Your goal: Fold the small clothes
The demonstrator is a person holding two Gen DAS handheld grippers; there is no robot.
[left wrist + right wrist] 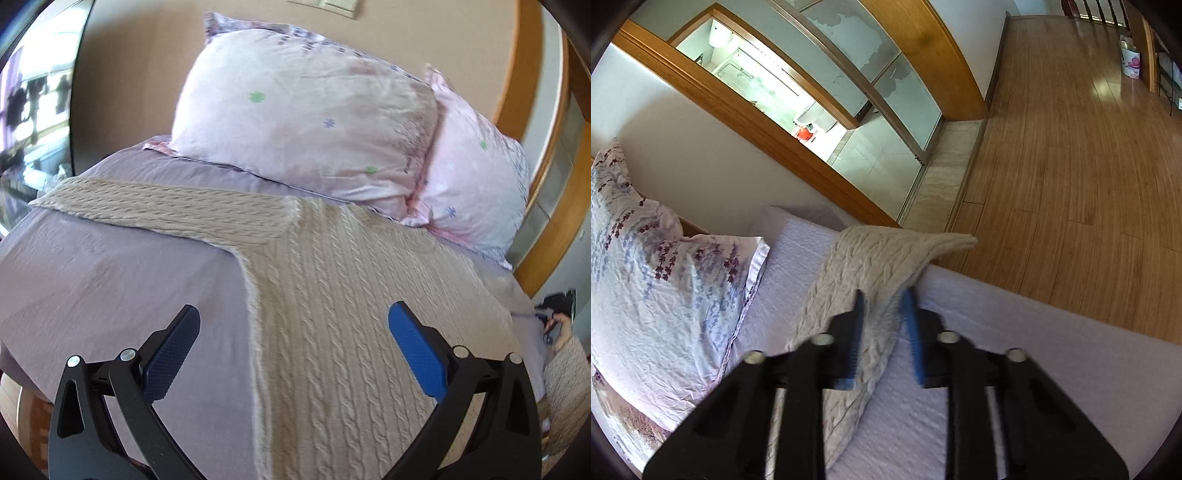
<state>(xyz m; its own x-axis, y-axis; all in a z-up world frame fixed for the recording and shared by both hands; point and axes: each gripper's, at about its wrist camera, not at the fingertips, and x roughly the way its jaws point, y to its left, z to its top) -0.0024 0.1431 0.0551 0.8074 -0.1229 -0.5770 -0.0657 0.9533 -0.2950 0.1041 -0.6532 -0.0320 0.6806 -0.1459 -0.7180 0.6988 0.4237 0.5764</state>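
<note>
A beige cable-knit sweater (332,314) lies flat on the lilac bed sheet (110,288), one sleeve stretched out to the left. My left gripper (293,325) is open and hovers over the sweater's left side edge, holding nothing. In the right wrist view, the sweater's other sleeve (871,266) is lifted off the sheet, its cuff reaching past the bed edge. My right gripper (882,306) has its jaws narrowed around this sleeve, the knit pinched between the blue pads.
Two pink flowered pillows (303,122) lie at the head of the bed just beyond the sweater, one also showing in the right wrist view (657,277). The bed edge (1052,325) drops to a wooden floor (1071,166). A glass sliding door (879,122) stands behind.
</note>
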